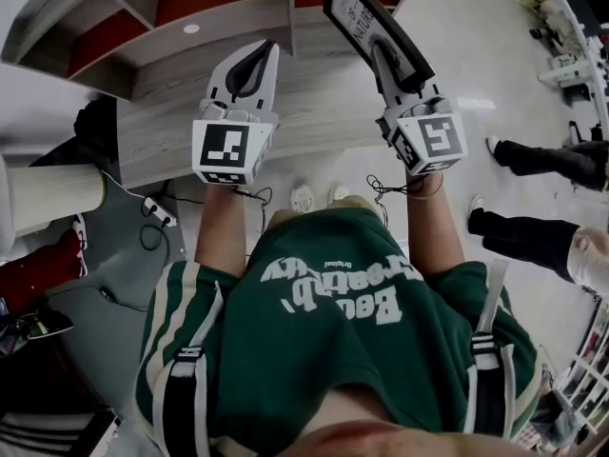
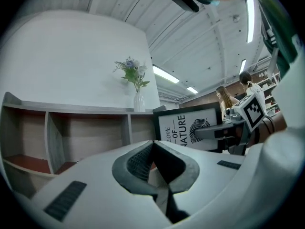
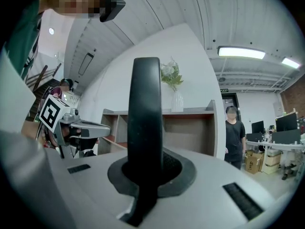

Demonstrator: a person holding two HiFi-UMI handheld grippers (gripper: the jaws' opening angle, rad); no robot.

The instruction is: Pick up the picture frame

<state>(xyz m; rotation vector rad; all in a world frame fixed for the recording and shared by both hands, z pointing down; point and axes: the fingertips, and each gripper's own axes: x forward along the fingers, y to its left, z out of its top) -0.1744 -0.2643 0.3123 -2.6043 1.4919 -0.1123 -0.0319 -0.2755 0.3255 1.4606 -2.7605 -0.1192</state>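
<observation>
My right gripper (image 1: 388, 65) is shut on the picture frame (image 1: 360, 15), a black-edged frame with a white "LOVE OF NATURE" print, held up in the air in front of the shelf. In the right gripper view the frame (image 3: 145, 109) stands edge-on as a dark upright bar between the jaws. The left gripper view shows the frame's printed face (image 2: 183, 130) with a grey finger of the right gripper across it. My left gripper (image 1: 259, 60) is level beside it, to the left, its tips touching and nothing between them (image 2: 153, 147).
A wooden shelf unit (image 2: 71, 132) with open cubbies stands ahead against a white wall. A white vase of flowers (image 2: 138, 99) sits on top of it. One person stands by its right end (image 3: 233, 137); other people's legs (image 1: 552, 160) show on the floor at right.
</observation>
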